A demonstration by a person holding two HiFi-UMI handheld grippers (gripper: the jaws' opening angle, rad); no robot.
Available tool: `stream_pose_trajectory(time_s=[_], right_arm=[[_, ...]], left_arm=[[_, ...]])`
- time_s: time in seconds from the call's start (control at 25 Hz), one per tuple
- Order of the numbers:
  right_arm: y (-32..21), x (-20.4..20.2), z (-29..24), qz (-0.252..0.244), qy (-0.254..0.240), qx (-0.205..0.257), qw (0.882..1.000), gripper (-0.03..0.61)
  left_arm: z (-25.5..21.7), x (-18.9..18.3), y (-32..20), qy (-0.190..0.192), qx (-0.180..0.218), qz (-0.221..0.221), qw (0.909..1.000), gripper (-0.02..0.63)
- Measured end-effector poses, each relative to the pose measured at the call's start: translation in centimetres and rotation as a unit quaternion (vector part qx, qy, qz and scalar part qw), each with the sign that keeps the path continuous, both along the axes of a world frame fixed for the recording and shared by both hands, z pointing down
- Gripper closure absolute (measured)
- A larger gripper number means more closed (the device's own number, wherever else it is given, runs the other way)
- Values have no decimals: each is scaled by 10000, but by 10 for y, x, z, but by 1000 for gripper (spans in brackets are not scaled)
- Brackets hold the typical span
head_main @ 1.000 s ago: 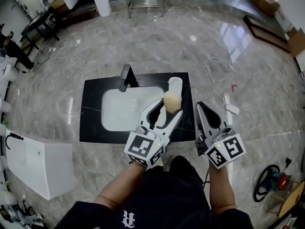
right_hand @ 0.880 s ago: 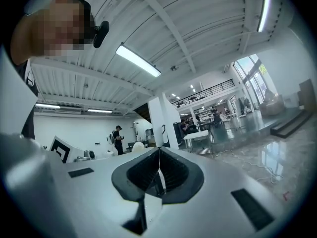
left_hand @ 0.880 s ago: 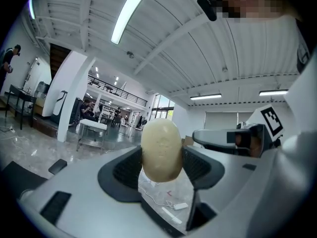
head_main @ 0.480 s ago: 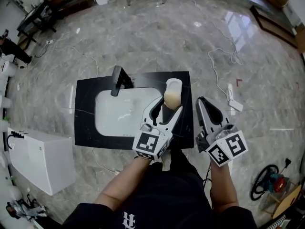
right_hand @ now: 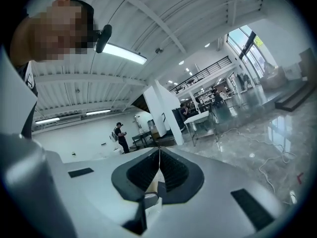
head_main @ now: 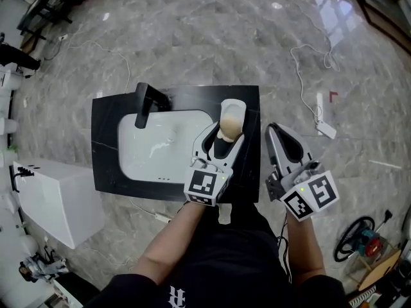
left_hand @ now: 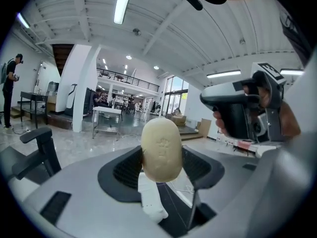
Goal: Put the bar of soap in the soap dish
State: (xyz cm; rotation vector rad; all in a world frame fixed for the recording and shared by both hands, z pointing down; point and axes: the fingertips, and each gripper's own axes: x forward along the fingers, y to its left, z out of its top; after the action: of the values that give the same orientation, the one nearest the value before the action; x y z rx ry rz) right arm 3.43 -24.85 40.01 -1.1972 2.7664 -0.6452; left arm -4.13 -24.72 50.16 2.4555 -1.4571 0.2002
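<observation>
Open industrial hall, marble floor, mezzanine

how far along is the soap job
Done: the bar of soap is picked up, clamped between the left gripper's jaws. In hand: it is held at the near end of the white soap dish on the black counter. Left: set it in the dish and let go. The right gripper is shut and empty.

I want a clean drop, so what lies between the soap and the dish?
Nothing. In the head view the soap, held in the left gripper, hangs right at the near end of the dish.
</observation>
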Motion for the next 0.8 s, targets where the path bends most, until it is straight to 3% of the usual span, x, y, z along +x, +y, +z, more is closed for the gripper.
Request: stream_pose_trajectory(time_s=[0.8], right_arm=[[-34, 22, 64, -23, -133, -597, 9981, 571]], left_arm=[[116, 5, -35, -828, -916, -484, 9912, 356]])
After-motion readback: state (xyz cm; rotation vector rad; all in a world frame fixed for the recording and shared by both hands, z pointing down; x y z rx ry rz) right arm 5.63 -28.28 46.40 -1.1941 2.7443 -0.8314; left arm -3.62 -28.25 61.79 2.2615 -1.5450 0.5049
